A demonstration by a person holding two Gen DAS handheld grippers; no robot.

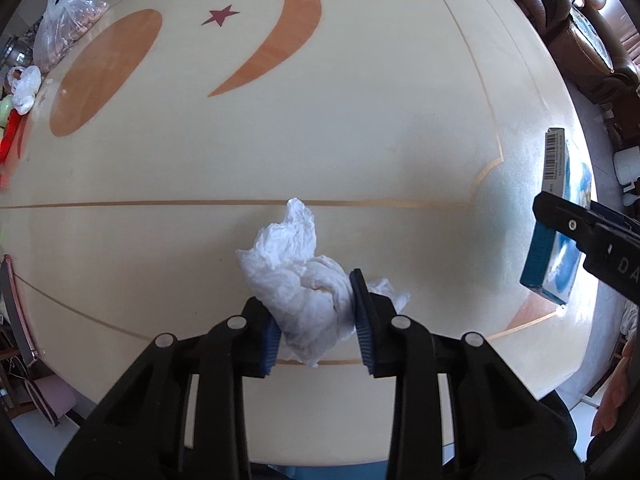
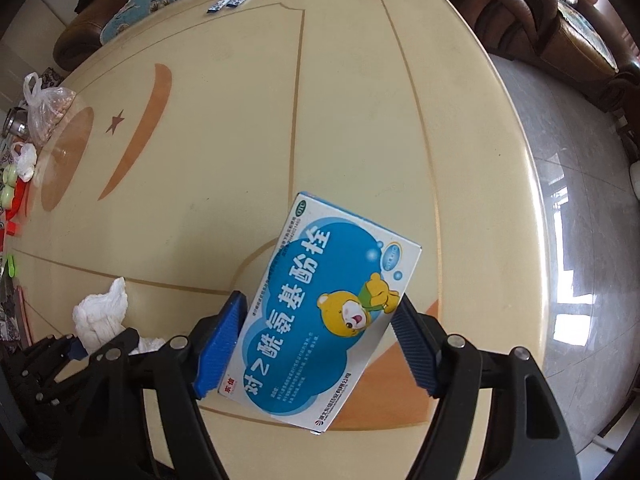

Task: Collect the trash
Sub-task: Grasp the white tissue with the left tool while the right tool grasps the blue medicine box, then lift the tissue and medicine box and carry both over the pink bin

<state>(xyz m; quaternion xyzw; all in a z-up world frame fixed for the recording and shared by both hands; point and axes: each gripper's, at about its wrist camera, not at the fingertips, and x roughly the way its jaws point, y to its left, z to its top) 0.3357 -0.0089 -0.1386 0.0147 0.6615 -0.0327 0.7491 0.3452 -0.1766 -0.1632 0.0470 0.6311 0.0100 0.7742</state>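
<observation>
Both my tongs are pinching trash on the table.

My left gripper [image 1: 316, 334] clamps the tissue [image 1: 298, 280] at lower centre; my right gripper [image 2: 316, 344] squeezes the box [image 2: 320, 312]. Bags [image 1: 64, 28] crowd the upper left; the table [image 1: 320, 128] lies bare above, its edge at right.

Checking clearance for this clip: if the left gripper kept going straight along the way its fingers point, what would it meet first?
The left gripper points down at the table with its pads pressing a crumpled white tissue. Straight on, the tissue would likely press into the tabletop first; nothing else shows in that line, though depth is hard to judge.
</observation>
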